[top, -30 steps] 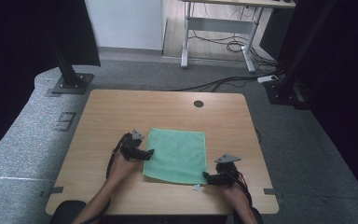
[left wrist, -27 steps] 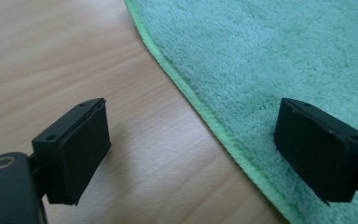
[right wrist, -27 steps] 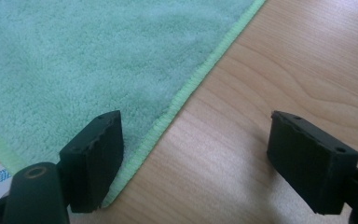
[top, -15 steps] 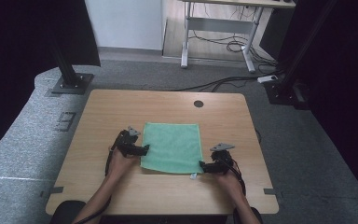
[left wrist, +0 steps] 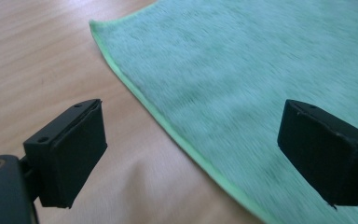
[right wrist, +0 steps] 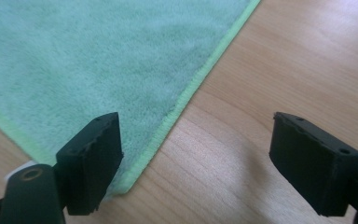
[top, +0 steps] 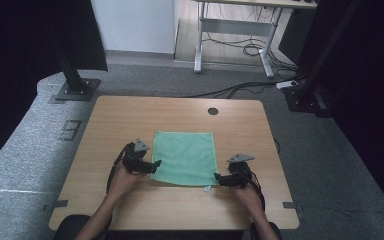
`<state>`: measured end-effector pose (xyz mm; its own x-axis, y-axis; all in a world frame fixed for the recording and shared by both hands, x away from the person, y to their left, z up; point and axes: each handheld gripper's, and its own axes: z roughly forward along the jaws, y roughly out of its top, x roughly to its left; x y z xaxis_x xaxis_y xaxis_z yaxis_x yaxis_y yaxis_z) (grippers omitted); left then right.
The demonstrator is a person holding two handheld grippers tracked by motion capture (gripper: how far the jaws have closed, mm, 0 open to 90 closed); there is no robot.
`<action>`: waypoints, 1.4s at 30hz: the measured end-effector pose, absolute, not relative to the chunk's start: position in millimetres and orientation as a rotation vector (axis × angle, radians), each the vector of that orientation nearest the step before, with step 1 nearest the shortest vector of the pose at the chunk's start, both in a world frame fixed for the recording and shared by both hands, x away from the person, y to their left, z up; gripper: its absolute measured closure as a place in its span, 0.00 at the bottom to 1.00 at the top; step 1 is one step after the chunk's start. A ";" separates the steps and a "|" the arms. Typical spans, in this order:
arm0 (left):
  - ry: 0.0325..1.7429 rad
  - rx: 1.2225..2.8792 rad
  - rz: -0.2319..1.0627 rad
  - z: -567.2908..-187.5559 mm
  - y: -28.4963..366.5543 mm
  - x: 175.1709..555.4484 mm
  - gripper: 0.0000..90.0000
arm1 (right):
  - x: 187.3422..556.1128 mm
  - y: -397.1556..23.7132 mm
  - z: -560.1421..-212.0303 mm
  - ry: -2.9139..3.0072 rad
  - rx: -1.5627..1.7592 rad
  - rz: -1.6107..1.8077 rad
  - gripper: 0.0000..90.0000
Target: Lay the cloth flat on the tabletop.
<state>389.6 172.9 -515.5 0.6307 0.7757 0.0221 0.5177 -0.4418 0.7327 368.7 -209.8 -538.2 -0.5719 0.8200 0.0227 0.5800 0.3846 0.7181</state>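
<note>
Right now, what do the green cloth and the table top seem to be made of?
The green cloth looks like microfibre or terry: a soft, matte, fuzzy nap, with a brighter stitched hem along its edge. The table top looks like light wood, possibly a laminate: smooth, with a faint sheen and straight printed-looking grain lines. Which one it is cannot be told from its look.

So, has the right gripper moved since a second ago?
Yes. The right gripper has shifted inward, away from the table's right edge, toward the green cloth's near right corner.
</note>
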 end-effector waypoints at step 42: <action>1.078 2.216 0.395 -548.7 214.4 340.1 0.00 | 350.2 -241.7 -557.0 2.282 1.252 0.967 0.00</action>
<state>340.1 214.4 -548.7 0.6192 0.7852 -0.0072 0.5947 -0.4630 0.6572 350.2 -241.7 -557.0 -0.5410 0.8410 0.0106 0.5928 0.3724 0.7141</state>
